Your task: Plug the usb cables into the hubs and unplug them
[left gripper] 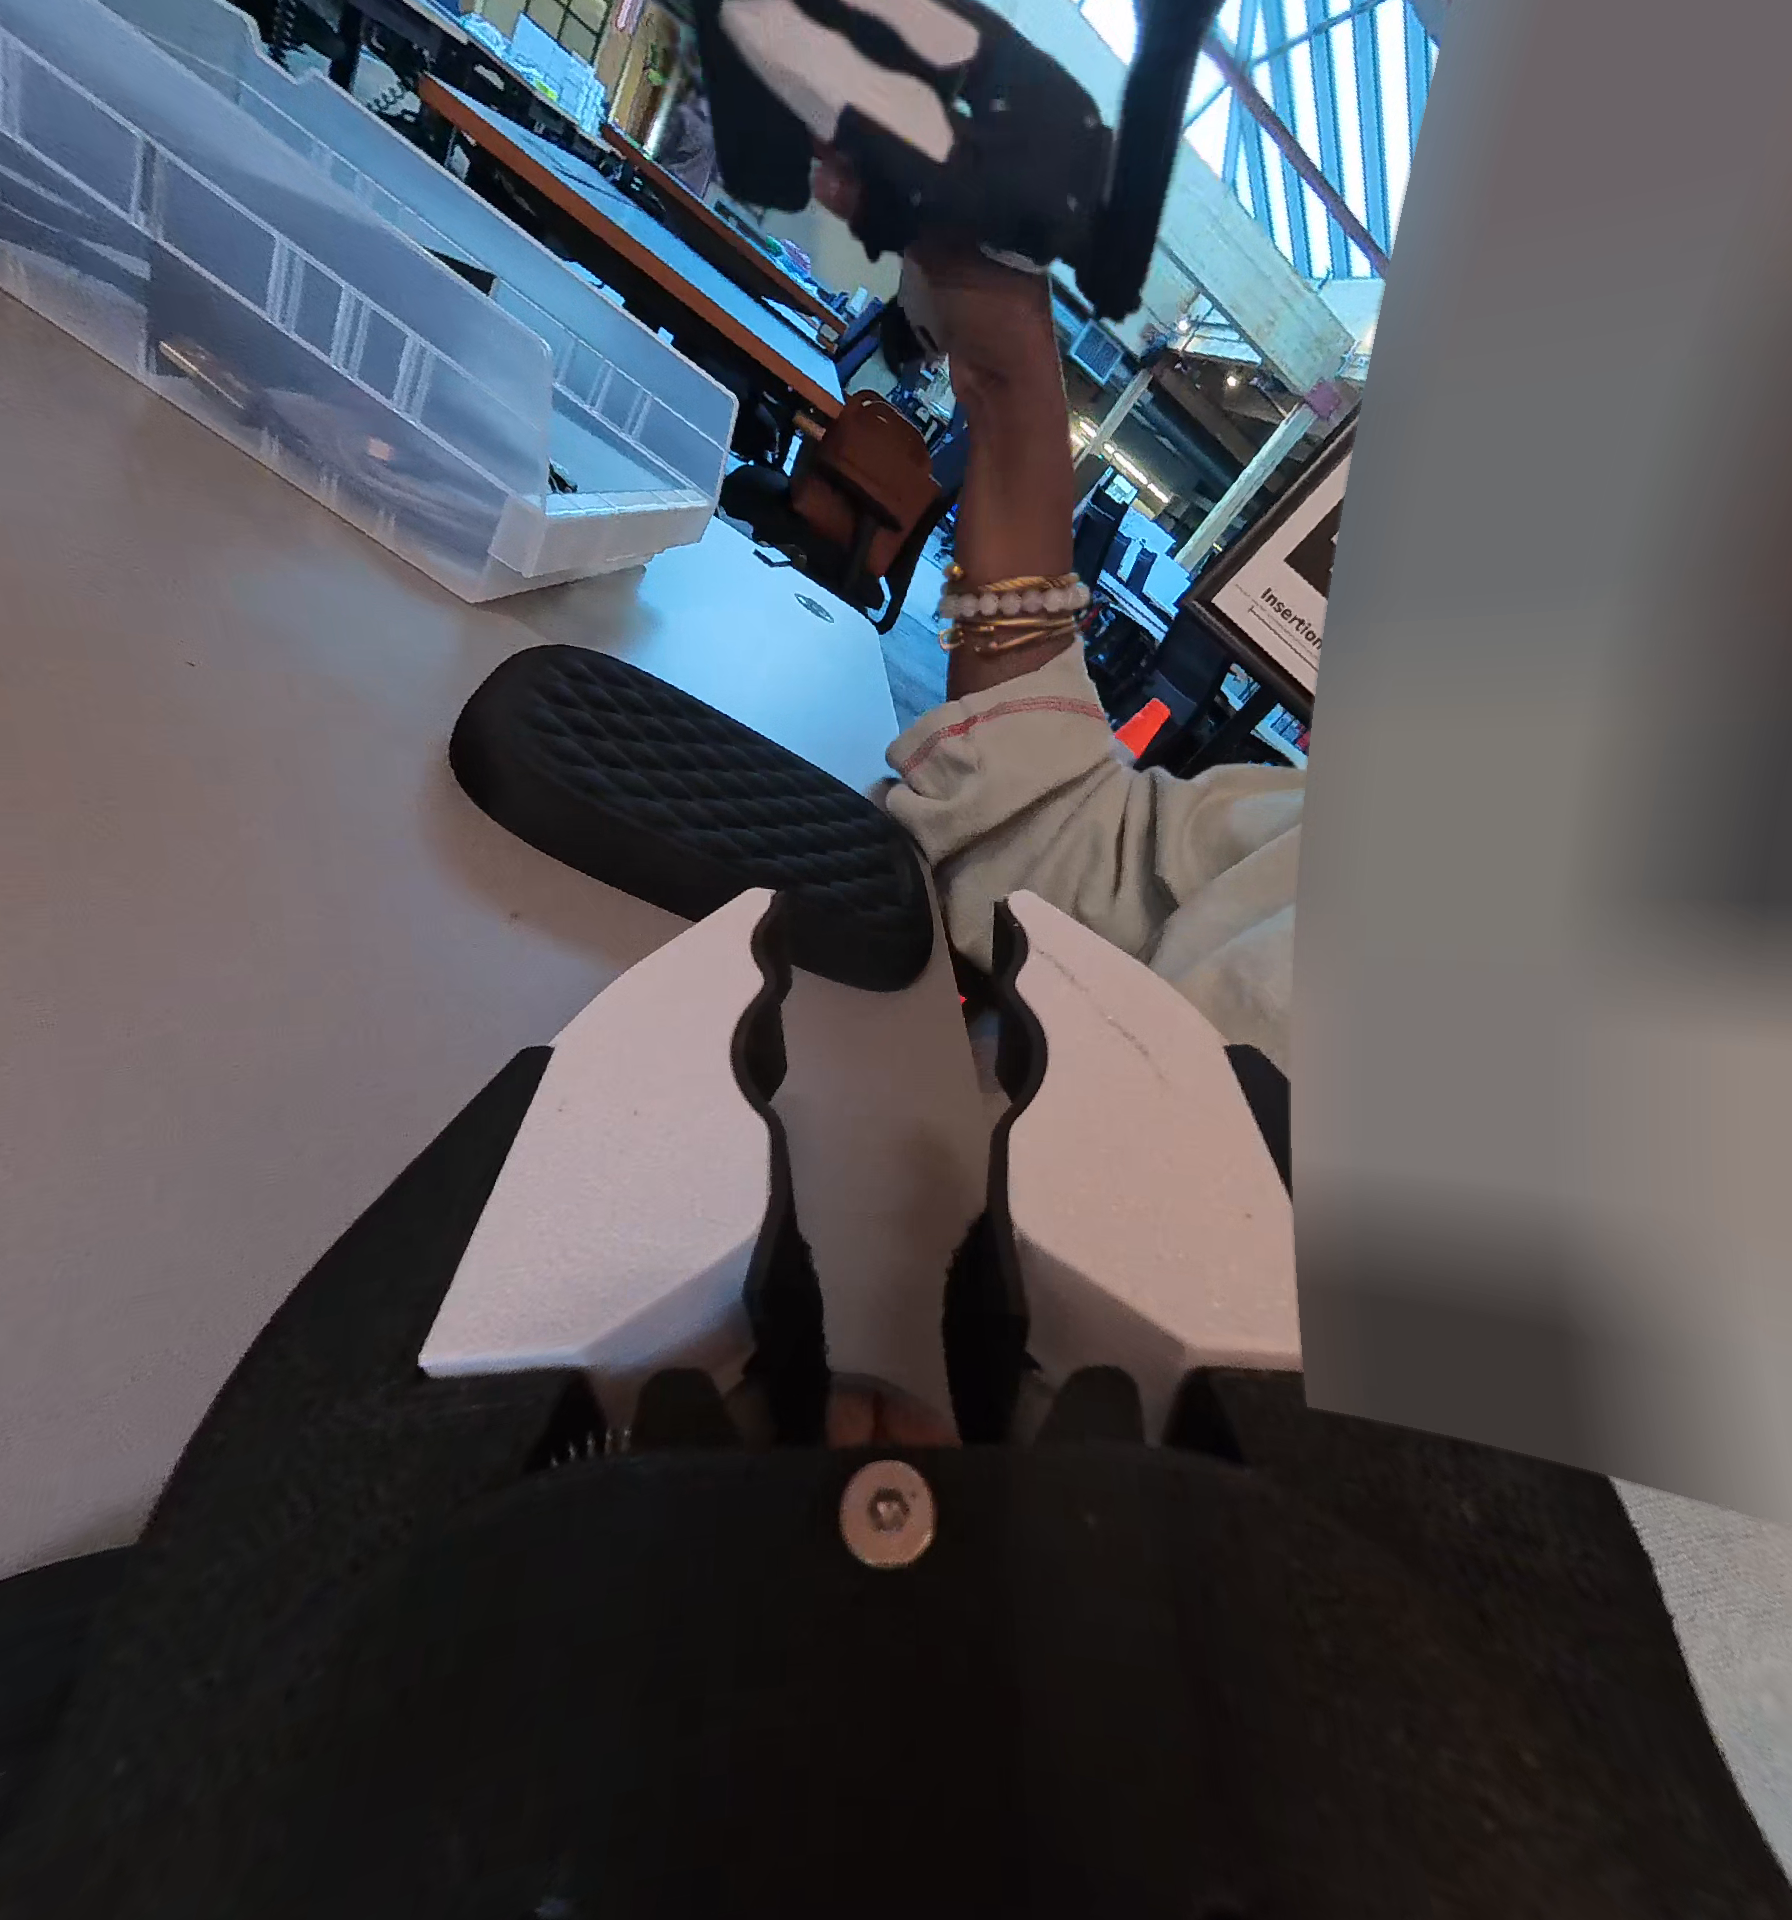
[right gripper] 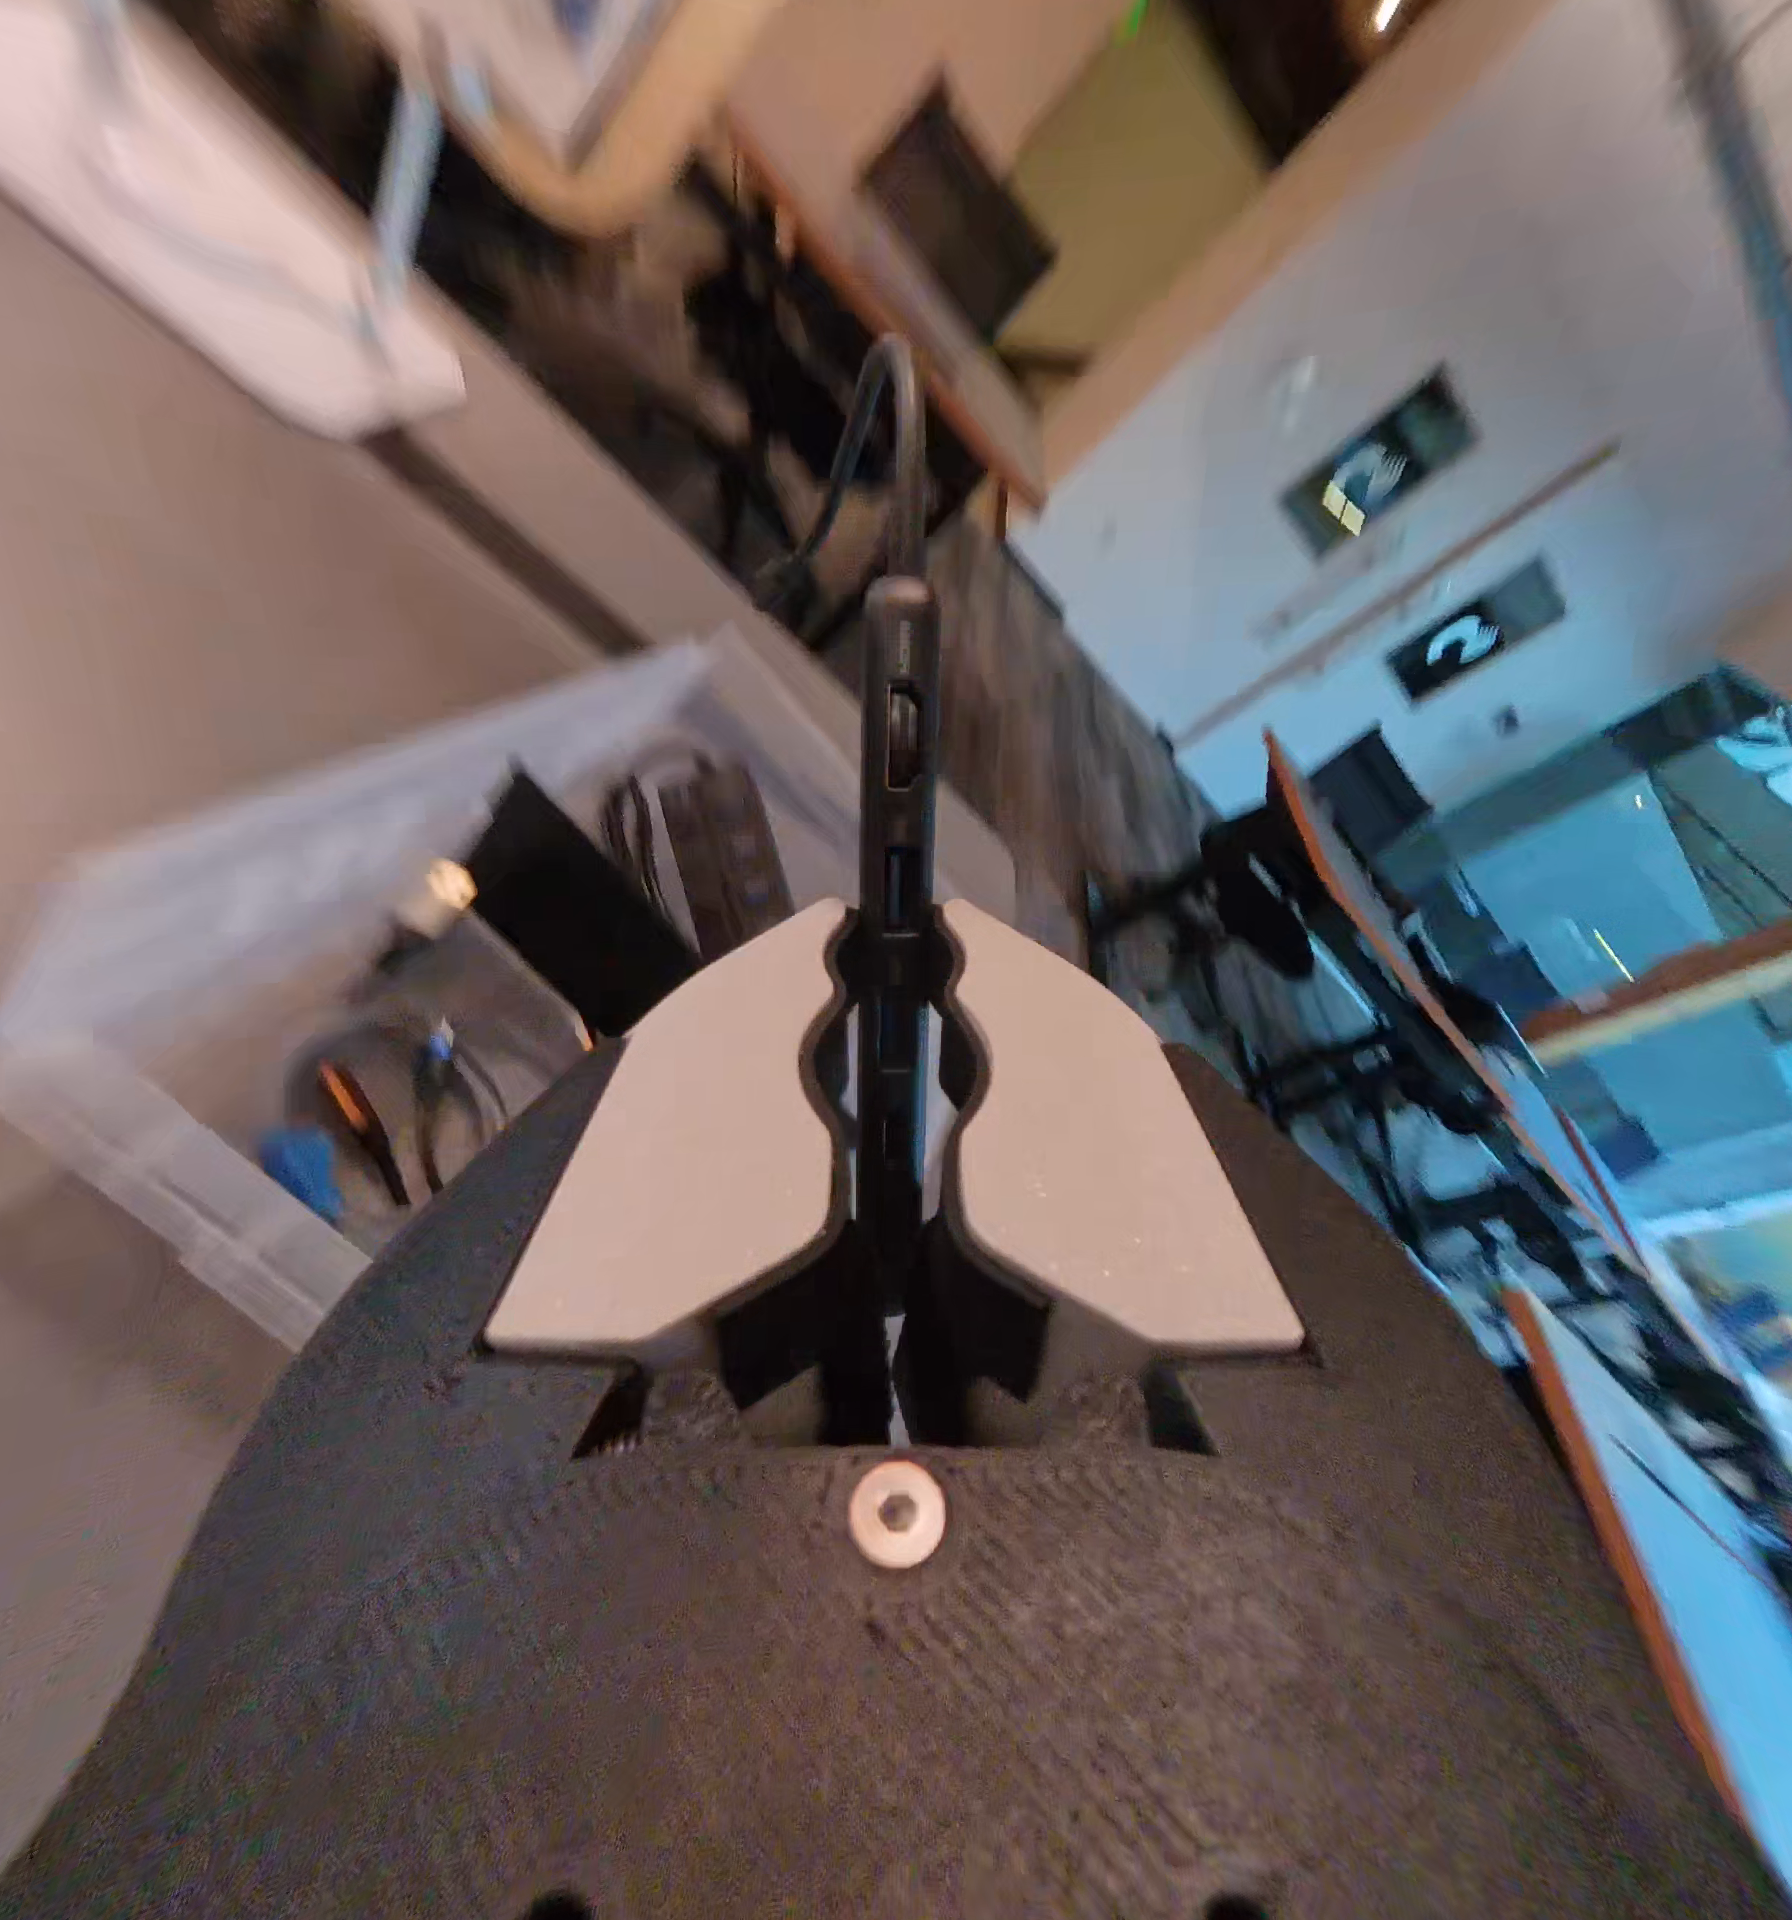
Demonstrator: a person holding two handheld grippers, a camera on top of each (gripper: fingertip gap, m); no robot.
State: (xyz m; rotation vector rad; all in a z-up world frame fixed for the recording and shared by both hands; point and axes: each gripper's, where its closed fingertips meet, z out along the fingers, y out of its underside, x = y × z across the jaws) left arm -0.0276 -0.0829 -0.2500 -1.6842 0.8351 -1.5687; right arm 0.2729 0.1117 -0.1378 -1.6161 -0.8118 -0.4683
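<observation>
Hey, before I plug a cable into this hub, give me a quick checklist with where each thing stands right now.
1. Hub held by the right gripper: ok, jaws shut on its edges.
2. Hub ports facing the camera: ok, several show.
3. Left gripper holding a cable: not ok, jaws apart and empty.
4. Spare cables located: ok, some lie in the clear bin.
5. Right gripper steady: cannot tell, background is blurred.
6. Hub's own lead hanging free: cannot tell.

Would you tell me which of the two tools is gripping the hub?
The right tool, shut on the slim black hub with its ports facing the camera; the left tool stands open, gripping no hub.
</observation>
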